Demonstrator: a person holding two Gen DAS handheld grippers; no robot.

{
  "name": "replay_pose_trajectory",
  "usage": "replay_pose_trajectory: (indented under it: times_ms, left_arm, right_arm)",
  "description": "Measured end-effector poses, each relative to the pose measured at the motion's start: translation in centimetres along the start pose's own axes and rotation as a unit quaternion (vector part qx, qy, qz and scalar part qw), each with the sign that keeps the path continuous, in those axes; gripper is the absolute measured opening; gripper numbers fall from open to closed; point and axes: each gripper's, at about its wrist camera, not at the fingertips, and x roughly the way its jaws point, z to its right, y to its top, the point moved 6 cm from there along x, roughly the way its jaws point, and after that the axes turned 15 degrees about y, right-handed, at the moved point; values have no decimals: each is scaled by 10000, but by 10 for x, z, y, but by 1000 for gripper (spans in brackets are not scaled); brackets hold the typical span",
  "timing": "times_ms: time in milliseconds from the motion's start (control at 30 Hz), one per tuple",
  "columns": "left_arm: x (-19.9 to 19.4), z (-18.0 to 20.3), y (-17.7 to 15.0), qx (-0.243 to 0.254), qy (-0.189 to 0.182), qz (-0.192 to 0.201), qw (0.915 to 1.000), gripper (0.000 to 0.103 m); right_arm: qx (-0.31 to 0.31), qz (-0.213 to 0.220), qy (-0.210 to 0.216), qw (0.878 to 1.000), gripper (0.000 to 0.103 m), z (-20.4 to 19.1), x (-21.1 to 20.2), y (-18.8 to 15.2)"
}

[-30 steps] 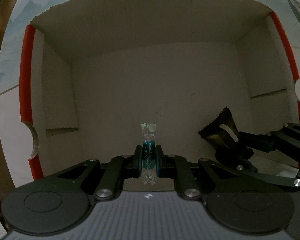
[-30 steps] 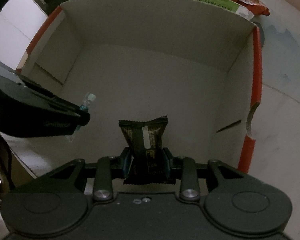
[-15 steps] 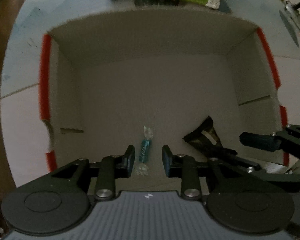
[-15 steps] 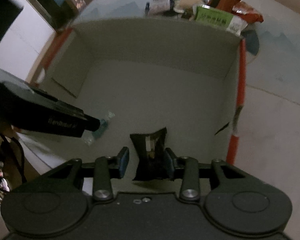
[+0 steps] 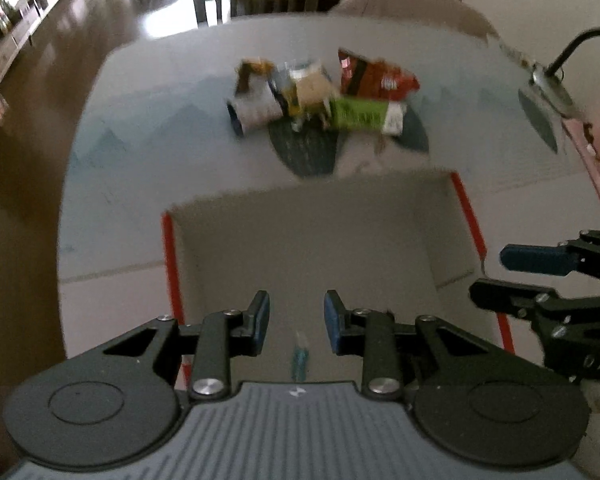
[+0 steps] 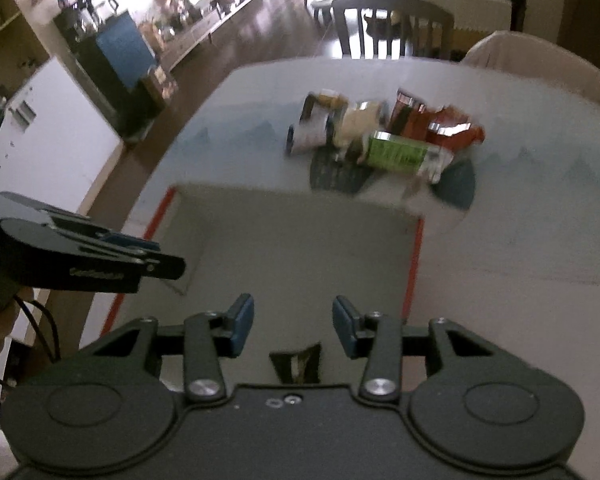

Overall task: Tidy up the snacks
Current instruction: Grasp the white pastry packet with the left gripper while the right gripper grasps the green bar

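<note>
A red-edged cardboard box (image 5: 316, 240) (image 6: 300, 248) sits open on the table below both grippers. A small blue wrapped candy (image 5: 300, 360) lies on its floor, just under my open, empty left gripper (image 5: 294, 320). A dark snack packet (image 6: 298, 364) lies on the box floor under my open, empty right gripper (image 6: 293, 326). Both grippers are raised above the box. A pile of snacks lies beyond the box: a green packet (image 5: 364, 114) (image 6: 396, 156), a red bag (image 5: 376, 78) (image 6: 440, 126) and a white roll (image 5: 256, 112) (image 6: 306, 136).
The table (image 5: 140, 152) has a pale mountain print and a dark leaf mat (image 5: 304, 148) under the pile. A lamp arm (image 5: 560, 64) stands at the right. Chairs (image 6: 384, 28) and a dark wooden floor lie beyond the table's far edge.
Both grippers opened and let go of the candy and the dark packet into the box, then lifted up and back, so the snack pile and the room came into view.
</note>
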Motion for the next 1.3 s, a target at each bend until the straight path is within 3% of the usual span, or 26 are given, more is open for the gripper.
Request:
replay_pose_trajectory:
  times_ms: [167, 300, 400, 700, 1100, 1300]
  left_arm:
    - [-17, -6, 19, -76, 41, 329, 9994, 31]
    - [-27, -11, 34, -179, 145, 604, 9979, 51]
    - [-32, -14, 48, -234, 211, 760, 9966, 60]
    - [-21, -19, 90, -512, 289, 909, 9941, 74]
    - [35, 5, 170, -647, 316, 461, 9963, 74]
    - [83, 25, 204, -493, 282, 5, 9984, 74]
  right_arm:
    - [-126, 329, -100, 9993, 51, 3, -21, 26]
    - [-153, 593, -138, 9980, 73, 11, -32, 46]
    - [-202, 709, -176, 9971, 79, 17, -37, 60]
    - [-115, 758, -243, 9968, 93, 48, -41, 97]
    - [355, 824, -336, 9954, 97, 128, -28, 164]
    - [252, 478, -246, 9982, 97, 161, 4, 183]
